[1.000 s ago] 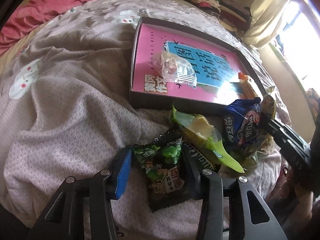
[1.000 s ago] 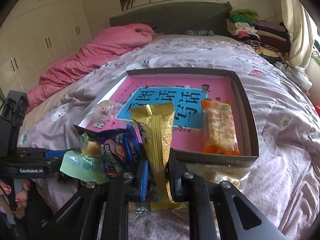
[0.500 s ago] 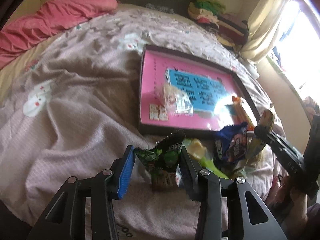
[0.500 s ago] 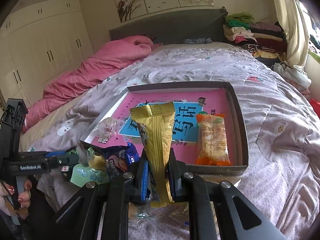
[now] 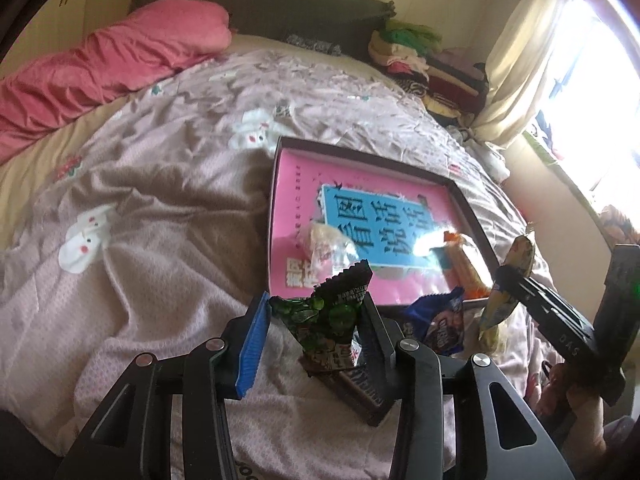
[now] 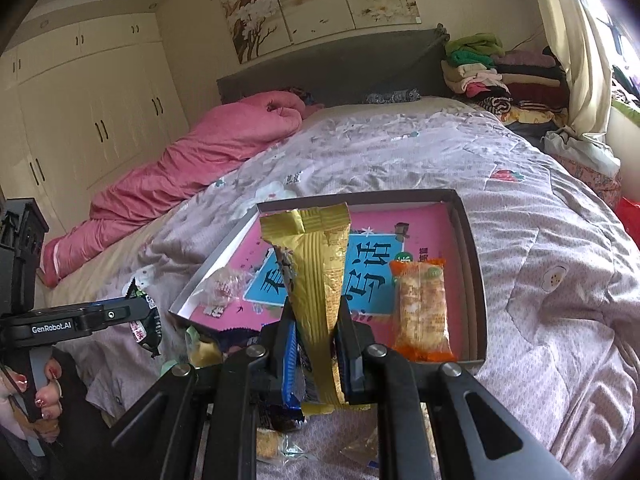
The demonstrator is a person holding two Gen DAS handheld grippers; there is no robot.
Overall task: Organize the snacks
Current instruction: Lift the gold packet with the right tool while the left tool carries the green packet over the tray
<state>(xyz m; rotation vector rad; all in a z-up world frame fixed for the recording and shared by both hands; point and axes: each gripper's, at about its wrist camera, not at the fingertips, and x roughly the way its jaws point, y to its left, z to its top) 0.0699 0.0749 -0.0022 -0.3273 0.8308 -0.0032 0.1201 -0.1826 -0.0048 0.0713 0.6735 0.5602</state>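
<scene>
The left hand-held gripper (image 5: 312, 320) grips a green-and-black snack packet (image 5: 326, 320) above the bed (image 5: 160, 240). The right hand-held gripper (image 6: 316, 332) is clamped on a gold snack packet (image 6: 320, 280), upright before the pink-lined box (image 6: 468, 248), where an orange packet (image 6: 422, 312) lies.

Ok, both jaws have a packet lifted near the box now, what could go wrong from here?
1. The green-and-black packet sits against one pad only, with a gap on the blue pad's side; it may slip from the left gripper.
2. The gold packet is pinched low by the right gripper and stands tall, so it could flop.
3. The box already holds an orange packet; dropping could pile snacks.
</scene>
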